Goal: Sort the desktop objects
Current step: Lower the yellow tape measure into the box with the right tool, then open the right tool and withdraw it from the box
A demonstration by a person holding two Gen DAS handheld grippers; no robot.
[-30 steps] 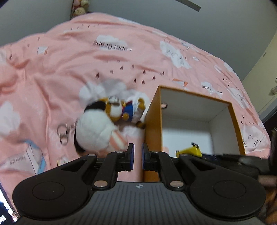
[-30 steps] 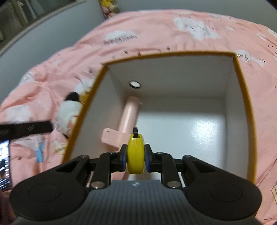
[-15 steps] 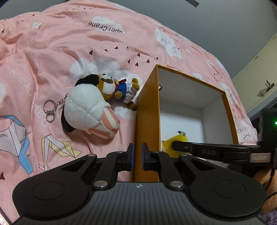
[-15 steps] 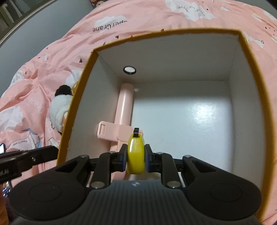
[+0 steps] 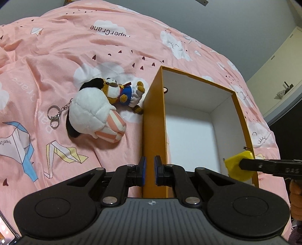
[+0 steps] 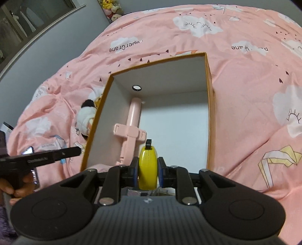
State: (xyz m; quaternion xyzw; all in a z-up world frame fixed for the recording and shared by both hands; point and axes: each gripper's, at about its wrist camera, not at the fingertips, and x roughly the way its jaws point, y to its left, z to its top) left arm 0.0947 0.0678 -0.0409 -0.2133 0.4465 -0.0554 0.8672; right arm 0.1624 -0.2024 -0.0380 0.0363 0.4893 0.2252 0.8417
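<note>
An open orange box (image 5: 151,116) with white inside stands on the pink bedspread. My right gripper (image 6: 147,165) is shut on a yellow tape measure (image 6: 148,160) and holds it above the box's near end. From the left wrist, the tape measure (image 5: 238,165) hangs by the box's right wall. A pink plastic holder (image 6: 132,128) lies inside along the left wall. My left gripper (image 5: 149,165) is shut and holds nothing, hovering before the box's near left corner. A white plush toy (image 5: 94,113) with a keyring (image 5: 53,116) lies left of the box.
A small brown plush in blue (image 5: 120,92) lies against the box's left wall. A phone (image 6: 28,150) rests on the bedspread by the person's hand (image 6: 17,186). More plush toys (image 6: 111,9) sit at the far end of the bed.
My right gripper has risen and drawn back with the tape measure, so the box looks smaller. In the left wrist view the tape measure has shifted right, to the box's right wall.
</note>
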